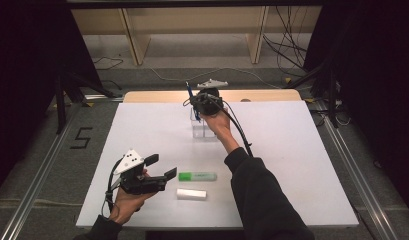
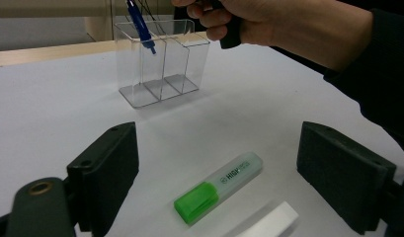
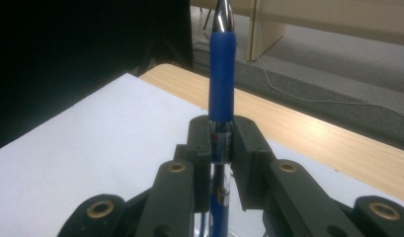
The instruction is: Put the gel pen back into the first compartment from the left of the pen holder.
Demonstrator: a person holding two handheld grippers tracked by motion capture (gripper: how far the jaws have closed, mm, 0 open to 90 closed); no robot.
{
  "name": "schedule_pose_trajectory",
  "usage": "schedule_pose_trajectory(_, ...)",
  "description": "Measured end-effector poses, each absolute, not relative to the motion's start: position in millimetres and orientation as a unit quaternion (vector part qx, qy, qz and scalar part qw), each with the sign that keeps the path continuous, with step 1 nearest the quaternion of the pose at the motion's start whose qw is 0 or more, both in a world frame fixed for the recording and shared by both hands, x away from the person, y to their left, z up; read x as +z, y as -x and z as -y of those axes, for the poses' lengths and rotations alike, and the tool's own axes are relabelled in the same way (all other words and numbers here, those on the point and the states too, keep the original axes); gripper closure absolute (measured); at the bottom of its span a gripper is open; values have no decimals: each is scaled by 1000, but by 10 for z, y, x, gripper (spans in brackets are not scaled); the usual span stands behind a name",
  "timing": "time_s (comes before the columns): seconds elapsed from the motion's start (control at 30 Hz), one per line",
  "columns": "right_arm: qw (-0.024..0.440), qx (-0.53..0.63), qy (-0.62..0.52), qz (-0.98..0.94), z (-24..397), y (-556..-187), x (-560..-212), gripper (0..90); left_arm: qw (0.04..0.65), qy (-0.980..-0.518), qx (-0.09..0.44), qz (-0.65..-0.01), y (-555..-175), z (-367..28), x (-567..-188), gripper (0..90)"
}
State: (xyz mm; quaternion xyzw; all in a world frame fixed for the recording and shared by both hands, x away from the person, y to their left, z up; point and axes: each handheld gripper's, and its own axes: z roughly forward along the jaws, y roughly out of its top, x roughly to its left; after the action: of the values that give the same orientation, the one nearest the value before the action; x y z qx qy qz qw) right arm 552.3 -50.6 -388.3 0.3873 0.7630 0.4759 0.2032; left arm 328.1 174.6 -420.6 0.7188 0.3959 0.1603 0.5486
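A blue pen (image 3: 222,94) stands clamped between the pads of my right gripper (image 3: 222,140), its silver tip pointing up and away. In the high view the right gripper (image 1: 198,102) hovers at the far edge of the table with the blue pen (image 1: 191,95) over a clear three-compartment holder (image 1: 204,129). In the left gripper view the pen's lower end (image 2: 140,27) dips into the holder's left compartment (image 2: 160,69). My left gripper (image 1: 159,167) rests open near the front left. A green highlighter (image 2: 219,187) lies between its jaws on the table, untouched, with a white eraser (image 2: 268,224) beside it.
The white tabletop (image 1: 292,150) sits on a wooden board (image 1: 272,95). The highlighter (image 1: 197,176) and the eraser (image 1: 191,194) lie near the front edge. Beyond the table are a floor with cables (image 1: 292,55) and wooden furniture legs (image 1: 134,37).
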Motion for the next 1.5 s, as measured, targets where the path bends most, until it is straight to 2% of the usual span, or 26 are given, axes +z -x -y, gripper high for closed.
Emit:
schedule_pose_trajectory(0.17,200,470,-391,-766,505,-5509,-3922,778,548,-719,162,-396,-3284,-1755,-4208,158)
schedule_pose_trajectory(0.33,191,460,-392,-773,539,-5438,-3887,426,548,-718,161,-398,-3284,-1762,-4209,158)
schedule_pose_trajectory(0.5,186,450,-366,-793,637,-5251,-3792,333,547,-718,162,-399,-3283,-1756,-4211,158)
schedule_pose_trajectory(0.9,142,434,-310,-834,786,-4940,-3703,272,547,-716,162,-402,-3289,-1768,-4213,158)
schedule_pose_trajectory(1.5,99,404,-250,-874,686,-4631,-3803,247,548,-713,164,-406,-3288,-1781,-4214,154)
